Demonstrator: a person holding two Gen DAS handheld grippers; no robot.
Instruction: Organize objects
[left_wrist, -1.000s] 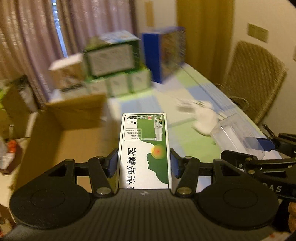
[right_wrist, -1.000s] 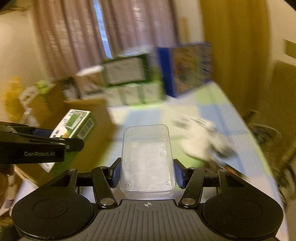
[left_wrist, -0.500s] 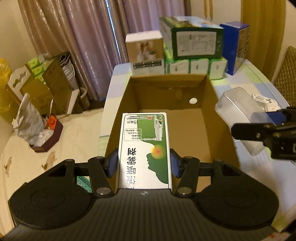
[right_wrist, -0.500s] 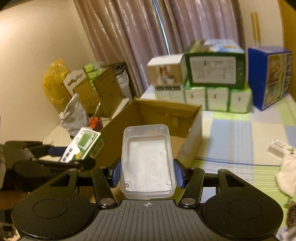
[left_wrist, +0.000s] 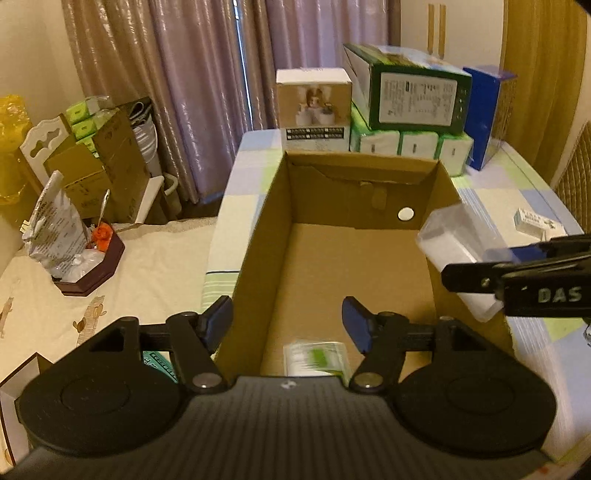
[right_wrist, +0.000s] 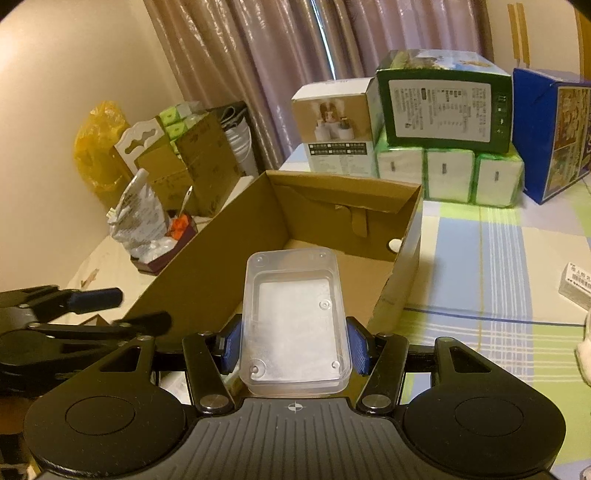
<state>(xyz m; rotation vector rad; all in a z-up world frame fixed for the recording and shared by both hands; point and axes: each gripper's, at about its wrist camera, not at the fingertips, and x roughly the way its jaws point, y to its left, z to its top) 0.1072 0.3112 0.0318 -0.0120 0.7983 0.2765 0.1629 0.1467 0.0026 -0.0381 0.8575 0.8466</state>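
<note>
Green-white box in cardboard box: motion-blurred, near end hidden behind left gripper body; print unreadable.

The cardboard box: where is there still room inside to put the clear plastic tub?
Most of the cardboard box floor is bare, from the green-and-white carton at the near end to the far wall. The table behind is crowded with stacked boxes.

brown cardboard box, green-and-white carton, clear plastic case, blue-green checked tablecloth.

Matt brown cardboard box; clear glossy plastic container
</note>
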